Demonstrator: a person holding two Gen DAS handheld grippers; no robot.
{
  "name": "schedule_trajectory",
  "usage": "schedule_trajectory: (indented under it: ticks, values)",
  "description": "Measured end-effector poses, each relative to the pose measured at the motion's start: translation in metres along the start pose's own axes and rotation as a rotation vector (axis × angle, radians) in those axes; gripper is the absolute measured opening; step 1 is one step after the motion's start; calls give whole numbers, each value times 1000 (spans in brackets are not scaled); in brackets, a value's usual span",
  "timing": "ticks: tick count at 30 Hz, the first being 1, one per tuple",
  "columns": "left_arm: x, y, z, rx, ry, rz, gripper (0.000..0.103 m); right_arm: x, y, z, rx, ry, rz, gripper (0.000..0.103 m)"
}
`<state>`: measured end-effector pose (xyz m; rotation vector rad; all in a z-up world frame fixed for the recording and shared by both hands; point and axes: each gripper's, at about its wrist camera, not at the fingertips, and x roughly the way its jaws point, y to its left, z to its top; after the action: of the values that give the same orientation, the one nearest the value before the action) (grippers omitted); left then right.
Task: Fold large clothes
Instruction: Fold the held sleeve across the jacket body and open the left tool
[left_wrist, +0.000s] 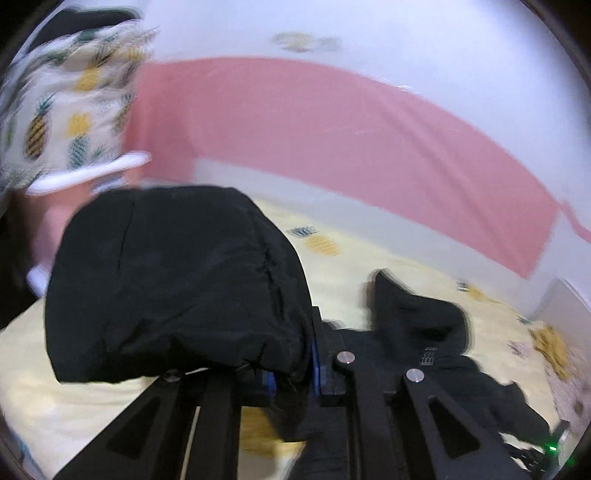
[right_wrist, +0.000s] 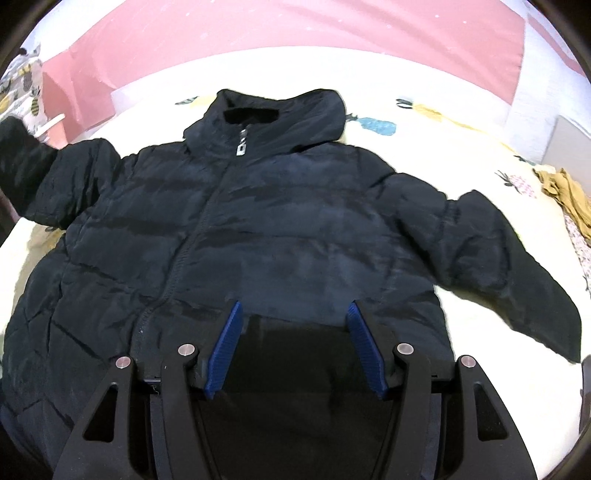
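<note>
A dark navy puffer jacket (right_wrist: 280, 221) lies front up on the bed, zipped, collar far, both sleeves spread. My right gripper (right_wrist: 295, 314) is open, blue pads wide apart, hovering over the jacket's lower hem. My left gripper (left_wrist: 295, 369) is shut on the jacket's left sleeve cuff (left_wrist: 177, 280), which bulges up and hides the fingertips. That raised sleeve also shows at the far left of the right wrist view (right_wrist: 22, 166). The jacket's body lies to the right in the left wrist view (left_wrist: 424, 332).
The bed has a pale yellow pineapple-print sheet (right_wrist: 461, 122). A pink headboard or wall panel (left_wrist: 332, 129) runs behind it. A pineapple-print pillow (left_wrist: 66, 99) stands at the left. A mustard-yellow cloth (right_wrist: 565, 195) lies at the right edge of the bed.
</note>
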<state>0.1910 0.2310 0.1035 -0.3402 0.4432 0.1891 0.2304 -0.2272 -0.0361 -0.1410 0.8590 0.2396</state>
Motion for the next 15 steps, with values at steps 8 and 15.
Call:
schedule_trajectory:
  ticks: [8, 15]
  values:
    - [23, -128, -13, 167, 58, -255, 14, -19, -37, -9, 56, -24, -29, 60]
    - [88, -208, -85, 267, 231, -410, 16, -19, -71, -19, 123, -20, -56, 60]
